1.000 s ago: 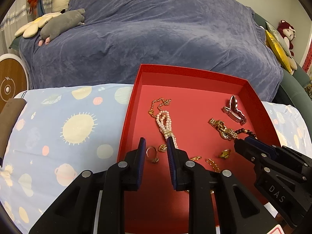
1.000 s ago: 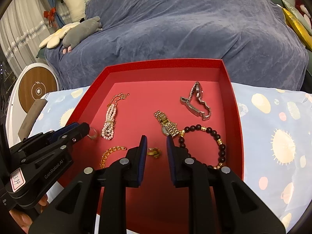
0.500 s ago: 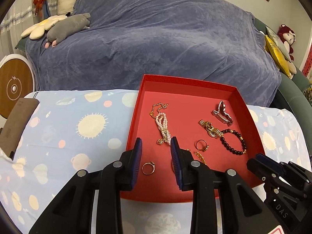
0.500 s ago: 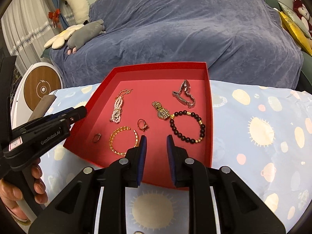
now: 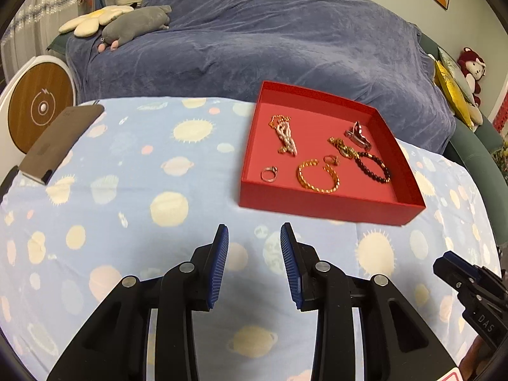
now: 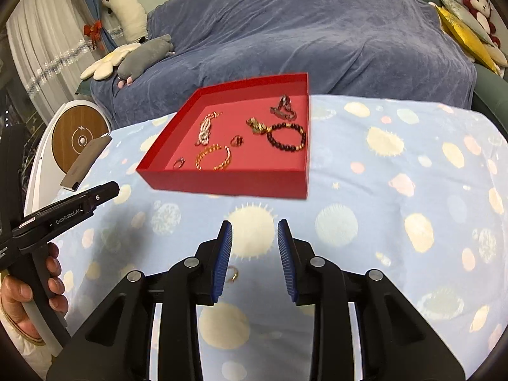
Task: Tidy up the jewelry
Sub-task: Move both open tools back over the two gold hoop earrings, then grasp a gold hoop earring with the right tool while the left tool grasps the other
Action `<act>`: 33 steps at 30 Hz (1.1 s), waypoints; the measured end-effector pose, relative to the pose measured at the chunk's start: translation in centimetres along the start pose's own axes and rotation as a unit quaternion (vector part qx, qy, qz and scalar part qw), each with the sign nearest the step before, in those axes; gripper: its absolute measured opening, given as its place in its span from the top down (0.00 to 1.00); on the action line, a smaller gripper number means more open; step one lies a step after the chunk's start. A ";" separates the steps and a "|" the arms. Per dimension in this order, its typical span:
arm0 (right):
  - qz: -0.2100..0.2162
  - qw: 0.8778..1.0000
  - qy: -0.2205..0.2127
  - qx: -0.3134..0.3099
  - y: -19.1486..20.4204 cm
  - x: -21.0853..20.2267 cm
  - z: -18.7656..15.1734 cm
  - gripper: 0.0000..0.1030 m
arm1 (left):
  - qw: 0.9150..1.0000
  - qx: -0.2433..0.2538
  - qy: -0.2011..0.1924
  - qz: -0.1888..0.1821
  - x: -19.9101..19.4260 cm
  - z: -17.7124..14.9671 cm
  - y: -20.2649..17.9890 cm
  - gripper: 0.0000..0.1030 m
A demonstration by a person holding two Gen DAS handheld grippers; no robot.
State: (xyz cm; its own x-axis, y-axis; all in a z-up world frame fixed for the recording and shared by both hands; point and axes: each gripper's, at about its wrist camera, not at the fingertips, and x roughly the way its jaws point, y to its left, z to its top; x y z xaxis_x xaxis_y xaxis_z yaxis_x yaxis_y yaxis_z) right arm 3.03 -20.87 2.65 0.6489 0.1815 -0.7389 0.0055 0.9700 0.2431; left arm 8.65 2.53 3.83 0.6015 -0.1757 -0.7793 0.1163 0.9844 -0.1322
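A red tray (image 5: pixel 324 204) (image 6: pixel 228 183) on the blue spotted cloth holds a pearl bracelet (image 5: pixel 286 135), gold chain bracelet (image 5: pixel 318 177), dark bead bracelet (image 5: pixel 372 167), gold watch (image 5: pixel 343 147), silver watch (image 5: pixel 357 135), a silver ring (image 5: pixel 269 174) and a small ring (image 5: pixel 330 159). Another gold ring (image 6: pixel 232 274) lies on the cloth between my right gripper's fingers. My left gripper (image 5: pixel 254 238) is open and empty, short of the tray. My right gripper (image 6: pixel 254 233) is open, also back from the tray.
A brown phone-like slab (image 5: pixel 60 143) lies at the cloth's left edge. A round wood-faced device (image 5: pixel 39 108) stands beyond it. A blue-covered sofa (image 5: pixel 270 38) with plush toys (image 5: pixel 133 25) is behind the table.
Both grippers have pulled back from over the tray and now hover above the cloth in front of it. The jewelry in the tray lies still.
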 end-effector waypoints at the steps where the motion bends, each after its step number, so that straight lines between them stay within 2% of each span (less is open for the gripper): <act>1: 0.001 1.000 0.007 0.002 0.1 0.2 -0.7 0.72 | 1.000 -0.001 0.004 -0.002 -0.1 -0.6 0.0 0.68; 8: -0.002 0.999 0.042 -0.028 1.4 2.6 -3.3 0.72 | 0.999 0.032 0.009 0.008 0.2 -3.0 -0.3 0.61; 14: 0.004 0.998 0.056 -0.039 2.5 4.0 -3.7 0.72 | 0.999 0.029 0.022 0.002 0.9 -3.4 0.2 0.61; 30: -0.016 0.997 0.049 -0.054 3.6 5.7 -3.5 0.72 | 0.999 0.041 0.031 -0.005 0.8 -4.1 -0.2 0.57; 33: -0.031 0.997 0.043 -0.058 3.6 5.7 -3.6 0.79 | 0.998 0.044 0.032 -0.008 0.8 -4.3 -0.4 0.57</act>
State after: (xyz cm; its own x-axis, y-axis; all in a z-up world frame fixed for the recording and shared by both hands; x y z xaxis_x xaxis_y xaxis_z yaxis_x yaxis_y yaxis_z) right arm 3.97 -15.80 -2.95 0.5826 0.1288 -0.8025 -0.0473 0.9911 0.1248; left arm 5.69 2.06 0.64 0.5482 -0.1872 -0.8151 0.1964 0.9762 -0.0920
